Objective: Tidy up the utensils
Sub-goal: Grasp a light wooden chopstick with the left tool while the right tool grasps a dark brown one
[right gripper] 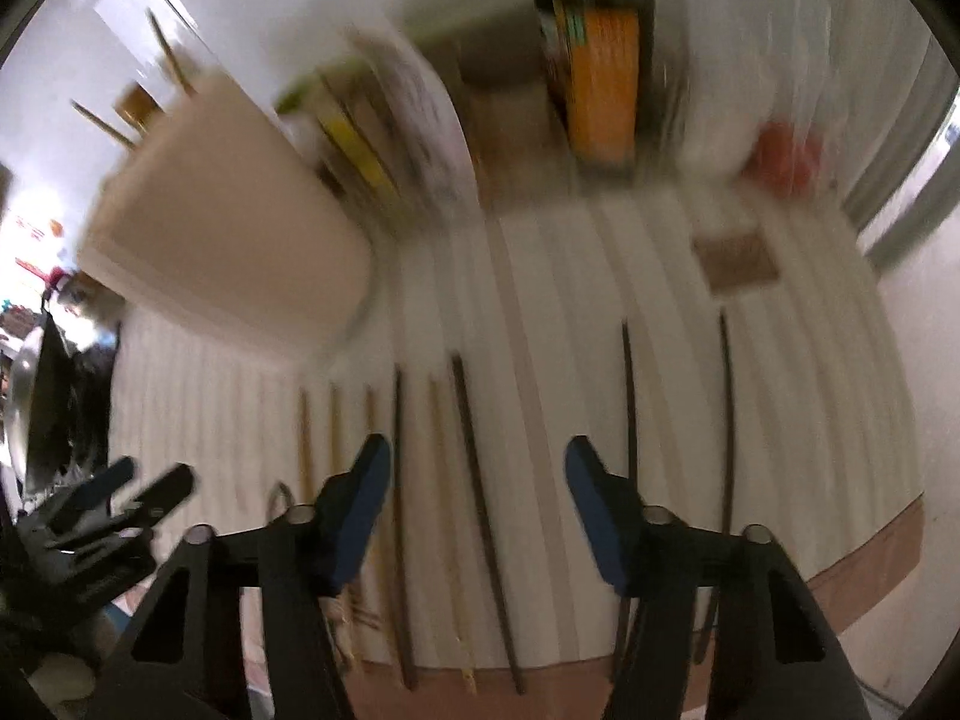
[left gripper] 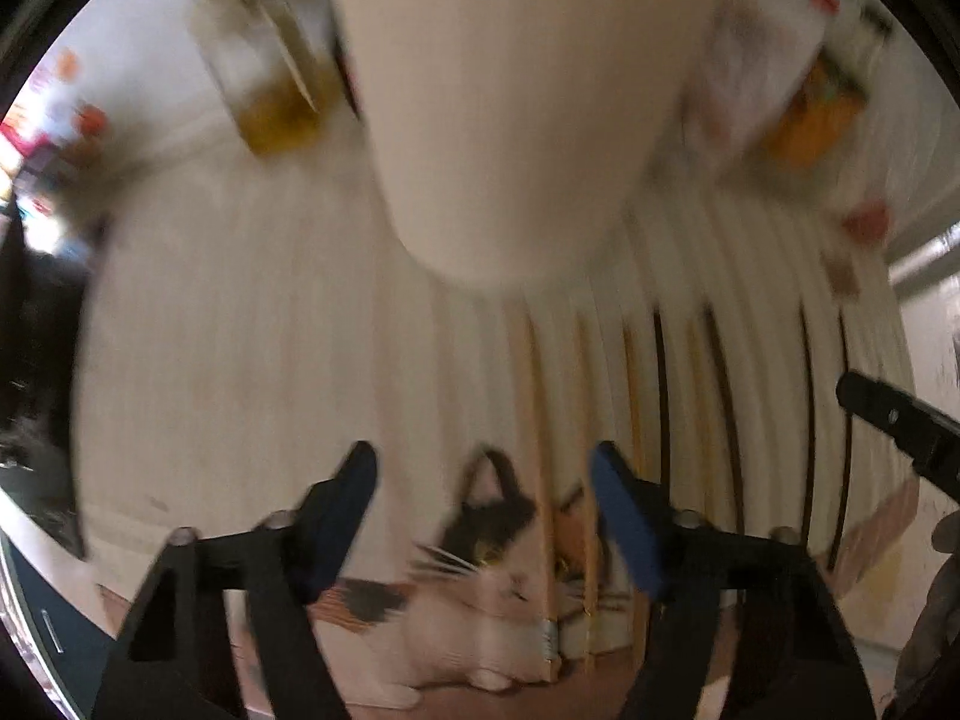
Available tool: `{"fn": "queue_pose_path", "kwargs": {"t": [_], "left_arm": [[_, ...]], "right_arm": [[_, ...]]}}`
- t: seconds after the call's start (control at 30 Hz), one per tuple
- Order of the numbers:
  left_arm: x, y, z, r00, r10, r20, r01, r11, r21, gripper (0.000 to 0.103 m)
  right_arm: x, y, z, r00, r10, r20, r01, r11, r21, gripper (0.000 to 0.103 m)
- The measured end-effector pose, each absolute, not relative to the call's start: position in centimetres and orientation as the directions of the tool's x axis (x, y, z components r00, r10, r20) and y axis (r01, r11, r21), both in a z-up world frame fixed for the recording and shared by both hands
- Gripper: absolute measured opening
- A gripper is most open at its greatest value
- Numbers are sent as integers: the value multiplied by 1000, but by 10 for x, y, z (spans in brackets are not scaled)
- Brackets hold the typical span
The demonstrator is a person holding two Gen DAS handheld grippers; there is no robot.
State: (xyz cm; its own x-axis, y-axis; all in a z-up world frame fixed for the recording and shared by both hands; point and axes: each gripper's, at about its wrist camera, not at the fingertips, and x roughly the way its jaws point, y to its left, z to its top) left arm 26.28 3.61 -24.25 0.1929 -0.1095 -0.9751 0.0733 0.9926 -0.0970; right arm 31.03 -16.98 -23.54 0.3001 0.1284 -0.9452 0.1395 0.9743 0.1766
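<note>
**White-clothed table, chopsticks laid out, both grippers empty**

White, faintly striped cloth covers the table and bears every item; both views are motion-blurred. A large cream holder stands far left, judged the destination for the utensils, with a couple of sticks seemingly already in it. Boxes and packets crowd the far edge against the wall. A cat-print mat lies at the near edge under the pale stick ends. The chopsticks, pale bamboo and dark wood, lie roughly parallel and pointing far, spaced apart, presumably for picking singly. The right gripper points down over the dark sticks, jaws apart with one stick lying between them on the cloth, not gripped. The left gripper hangs above the pale sticks, jaws likewise apart, holding nothing.
</note>
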Motion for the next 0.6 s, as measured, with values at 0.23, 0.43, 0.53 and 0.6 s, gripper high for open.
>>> {"fn": "queue_pose_path", "kwargs": {"t": [0.23,0.43,0.53,0.6], "left_arm": [[264,6,-300,59,-112,-992,120,987,-105,29],[265,1,-298,86,-75,-993,143,988,-62,5],[265,17,-295,83,-78,-993,110,992,-69,4],[264,31,-294,85,-70,-994,89,994,-63,4]], "right_arm": [[309,-174,-277,199,132,-971,133,978,160,41],[318,-160,-296,146,131,-981,80,986,144,41],[328,-149,-302,126,129,-984,50,989,136,40],[335,-141,-309,114,111,-987,25,993,114,40]]}}
